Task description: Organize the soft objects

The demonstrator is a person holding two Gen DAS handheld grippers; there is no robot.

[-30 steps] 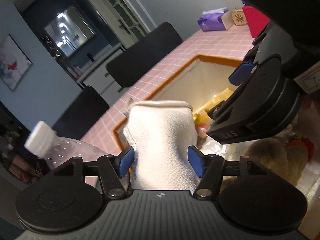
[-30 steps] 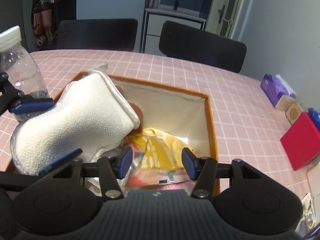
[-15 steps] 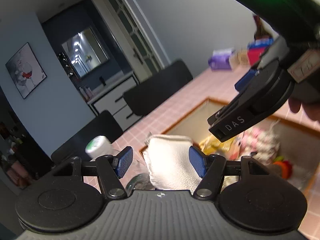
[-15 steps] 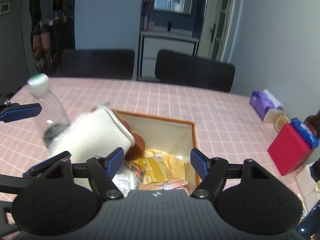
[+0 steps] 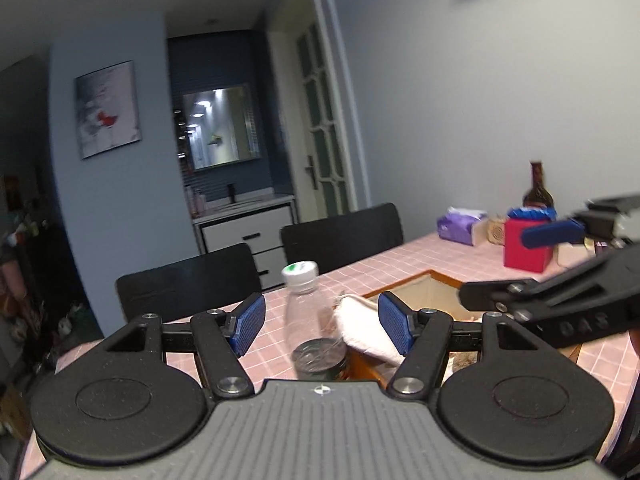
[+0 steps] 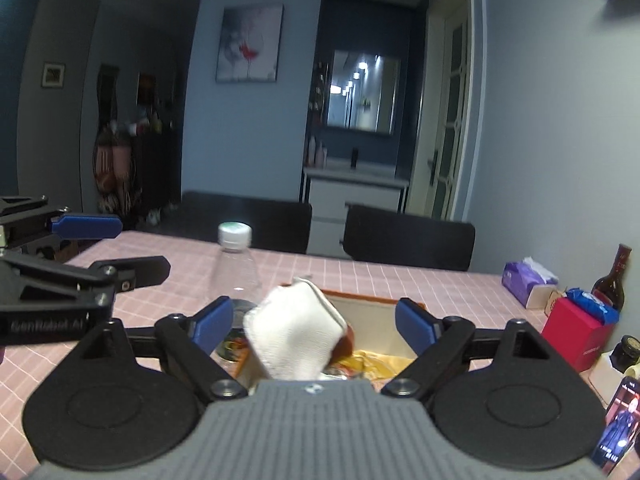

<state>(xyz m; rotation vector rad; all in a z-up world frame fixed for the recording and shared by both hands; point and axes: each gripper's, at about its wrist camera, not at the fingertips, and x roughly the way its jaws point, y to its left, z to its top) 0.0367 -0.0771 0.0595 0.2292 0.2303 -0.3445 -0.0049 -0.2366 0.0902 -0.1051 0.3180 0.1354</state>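
Observation:
A white folded towel (image 6: pixel 294 330) leans on the left rim of an orange-edged fabric box (image 6: pixel 362 300) on the pink checked table; it also shows in the left wrist view (image 5: pixel 366 330). The box (image 5: pixel 432 284) holds yellow cloth (image 6: pixel 376 360) and other soft items. My left gripper (image 5: pixel 322 326) is open and empty, raised above the table before the towel. My right gripper (image 6: pixel 312 324) is open and empty, raised above the box. Each gripper shows at the edge of the other's view.
A clear plastic bottle (image 6: pixel 236 268) with a white cap stands left of the box. A purple tissue pack (image 6: pixel 528 280), a red box (image 6: pixel 576 332), a dark bottle (image 6: pixel 610 280) and a phone (image 6: pixel 618 432) sit at the right. Two black chairs (image 6: pixel 408 236) stand behind the table.
My left gripper let go of the towel and opened. Both grippers rose and drew back from the box. The towel stays leaning on the box rim.

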